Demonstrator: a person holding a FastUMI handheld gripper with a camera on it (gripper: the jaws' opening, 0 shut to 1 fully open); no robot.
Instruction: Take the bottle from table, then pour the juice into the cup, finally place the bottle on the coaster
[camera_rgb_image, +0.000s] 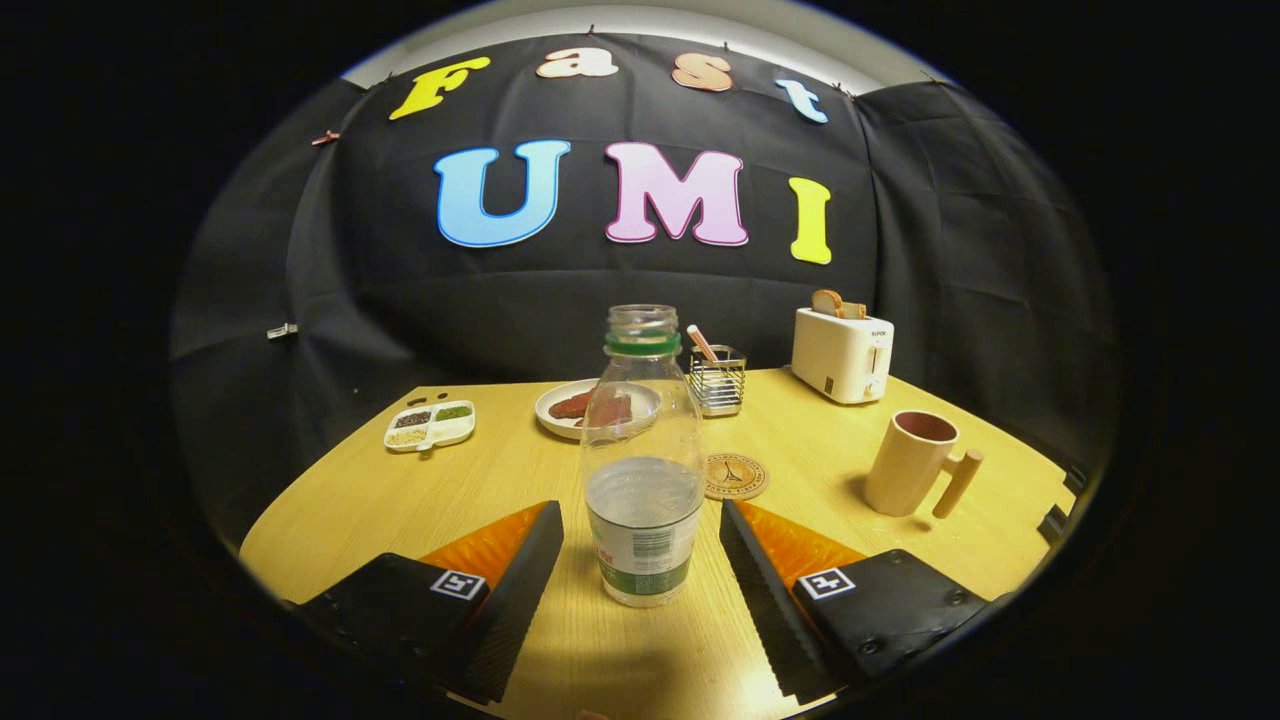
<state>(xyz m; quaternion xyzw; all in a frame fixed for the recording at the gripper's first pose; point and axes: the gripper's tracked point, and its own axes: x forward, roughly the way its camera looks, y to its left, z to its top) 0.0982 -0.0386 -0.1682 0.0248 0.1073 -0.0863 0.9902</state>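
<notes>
A: Gripper state?
B: Gripper (640, 560) spread wide, fingers apart, nothing clenched. Bottle (641, 470) stands upright between the two fingers, centre of frame, gap on both sides, neither finger touching it.

A: Bottle details?
B: Clear plastic, cap off, green ring at the neck, label round the bottom. Clear liquid fills roughly the lower part. Base sits on the wooden table (400, 510).

A: Cup?
B: Tan cup (910, 462) with a straight peg handle sticking out to its right, right of centre, beyond the right finger. Upright, well apart from the bottle. Can't tell whether anything is inside.

A: Coaster?
B: Round coaster (735, 476) flat on the table, just right of the bottle and behind it, between bottle and cup. Bare on top.

A: Rest, fast.
B: White plate (560, 408) with reddish food behind the bottle, partly seen through the plastic. Wire holder (717, 380) with a stick in it, just right of the bottle's neck. White toaster (842, 353) with bread poking out, upper right of the table. Divided tray (430, 425) with small heaps, far left.
</notes>
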